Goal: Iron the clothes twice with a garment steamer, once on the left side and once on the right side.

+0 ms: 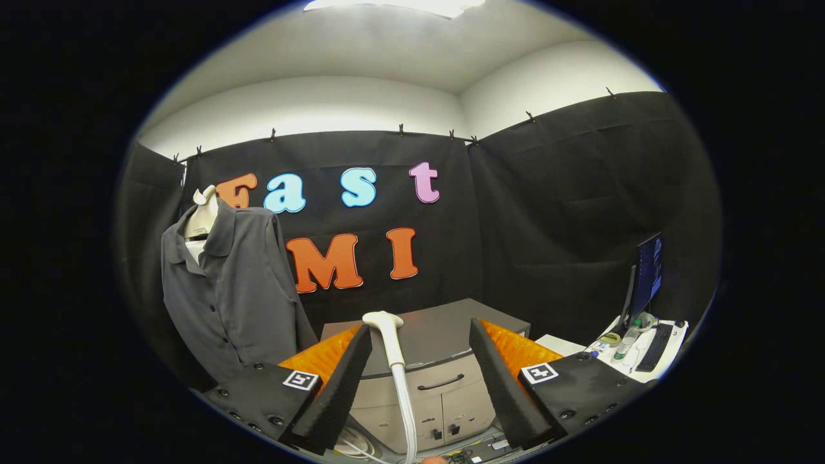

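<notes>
Jaws spread wide, nothing gripped; gripper (pixel 419 380) pointed toward the grey cabinet (pixel 432 380) standing against the booth's back wall.

Steamer head (pixel 383 320) seen upright between the fingers (pixel 341 380), nearer the left one, apart from both as far as could be told. White handle and hose (pixel 403 393) ran down from the head, in front of the cabinet doors, toward the floor. Steamer base partly seen low down, just behind the left finger; too little visible to describe.

Dark grey button-up shirt (pixel 225 290) hung on a pale mannequin torso (pixel 201 216), well off to the left of the fingers and beyond them, against the black cloth wall. Collar open, placket with buttons facing forward, sleeve hanging down on the side nearer the cabinet. Shirt and steamer head well apart.

Cabinet top bare and grey; two doors below it, a dark curved handle across the drawer front. Small items and cables on the floor at the cabinet's foot, too small to identify.

White tabletop (pixel 670 341) to the right of the fingers, by the side wall: monitor (pixel 646 274) standing at its far edge, dark keyboard (pixel 655 347) in front of the monitor, clear bottle (pixel 625 341) with a green cap just beside the keyboard. Other small objects there not resolved.
</notes>
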A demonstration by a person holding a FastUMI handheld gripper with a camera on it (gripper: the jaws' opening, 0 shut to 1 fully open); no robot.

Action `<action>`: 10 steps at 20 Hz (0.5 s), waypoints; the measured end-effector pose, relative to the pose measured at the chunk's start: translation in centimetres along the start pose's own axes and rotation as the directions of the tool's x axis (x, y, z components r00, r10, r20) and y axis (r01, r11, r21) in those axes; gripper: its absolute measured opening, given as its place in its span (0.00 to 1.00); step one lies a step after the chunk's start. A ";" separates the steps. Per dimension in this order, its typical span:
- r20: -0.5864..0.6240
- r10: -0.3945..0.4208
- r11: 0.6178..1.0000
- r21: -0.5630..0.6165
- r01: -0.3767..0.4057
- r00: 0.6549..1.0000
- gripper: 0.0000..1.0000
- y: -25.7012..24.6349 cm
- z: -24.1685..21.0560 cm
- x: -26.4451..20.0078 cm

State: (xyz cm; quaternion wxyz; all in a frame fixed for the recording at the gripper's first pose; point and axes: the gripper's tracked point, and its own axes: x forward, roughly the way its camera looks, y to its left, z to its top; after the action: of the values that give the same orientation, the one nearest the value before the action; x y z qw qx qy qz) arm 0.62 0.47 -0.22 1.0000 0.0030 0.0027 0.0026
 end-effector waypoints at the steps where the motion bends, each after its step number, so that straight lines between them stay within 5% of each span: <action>1: -0.002 0.000 1.000 0.001 0.000 1.000 0.98 0.0 -0.1 0.2; 10: -0.041 0.013 1.000 0.007 -0.012 0.999 0.98 0.5 -1.2 1.6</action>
State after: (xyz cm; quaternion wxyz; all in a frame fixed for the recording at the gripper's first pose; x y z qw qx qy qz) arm 2.20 0.97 -1.45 0.9997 0.0063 0.0233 0.0089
